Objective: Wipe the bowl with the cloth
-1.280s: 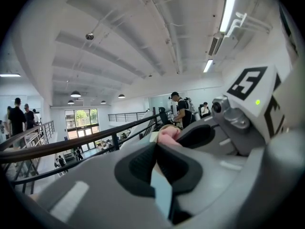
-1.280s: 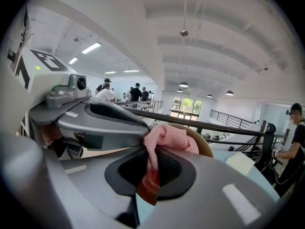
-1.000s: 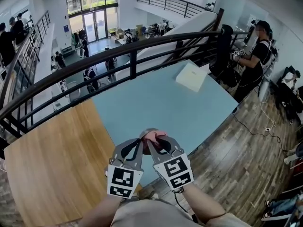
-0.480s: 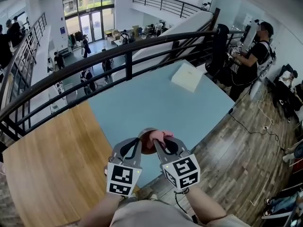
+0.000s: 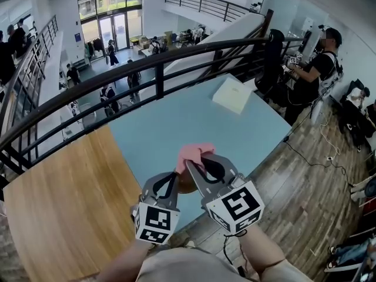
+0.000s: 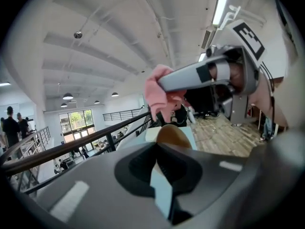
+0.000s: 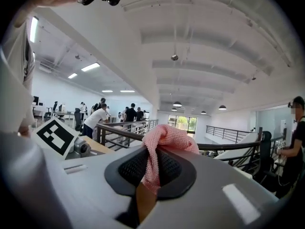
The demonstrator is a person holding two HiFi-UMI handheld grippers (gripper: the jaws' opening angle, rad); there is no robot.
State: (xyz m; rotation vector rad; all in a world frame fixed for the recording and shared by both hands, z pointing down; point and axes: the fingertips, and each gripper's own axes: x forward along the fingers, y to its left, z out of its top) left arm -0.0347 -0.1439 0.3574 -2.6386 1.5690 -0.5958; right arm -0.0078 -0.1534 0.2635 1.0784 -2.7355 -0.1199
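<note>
Right gripper, clamped on the pink cloth, has lifted toward frame centre, off the brown bowl pinched by the left gripper; one wipe stroke looks finished

A light blue desk adjoins a wooden desk at its left. A flat white box lies near the blue one's far corner.

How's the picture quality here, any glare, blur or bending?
Head view: sharp, the wide lens bows the railing. Left gripper view: the strip light blows out, the left tool gripping the bowl looks soft. Right gripper view: the cloth in the right tool is crisp, corners dark.
</note>
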